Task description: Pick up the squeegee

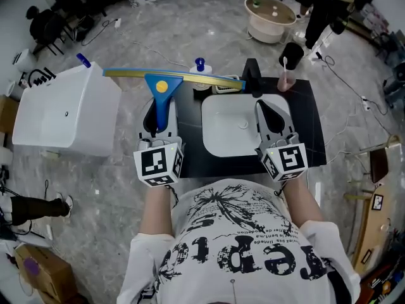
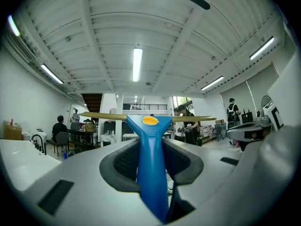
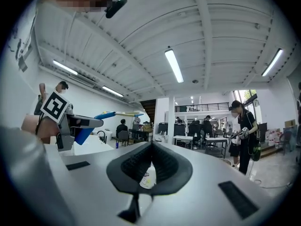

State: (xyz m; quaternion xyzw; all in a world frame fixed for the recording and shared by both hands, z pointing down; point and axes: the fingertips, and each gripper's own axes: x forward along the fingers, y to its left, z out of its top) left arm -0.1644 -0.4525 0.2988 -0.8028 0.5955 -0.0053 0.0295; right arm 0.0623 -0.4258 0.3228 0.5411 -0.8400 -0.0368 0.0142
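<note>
The squeegee (image 1: 162,88) has a blue handle, a yellow button and a long yellowish blade that runs crosswise, level above the floor and the counter's left edge. My left gripper (image 1: 160,106) is shut on the blue handle; in the left gripper view the handle (image 2: 150,164) sits clamped between the dark pads, blade ahead. My right gripper (image 1: 273,111) hovers over the white sink, its pads (image 3: 165,166) together with nothing between them. The right gripper view shows the squeegee (image 3: 101,116) off to its left.
A white sink basin (image 1: 228,132) sits in a black counter (image 1: 312,128) with a black faucet (image 1: 252,75), a blue-capped bottle (image 1: 200,64) and a pink cup (image 1: 285,79) behind. A white tub (image 1: 63,109) stands left. A round beige basin (image 1: 269,19) lies beyond. People stand farther off.
</note>
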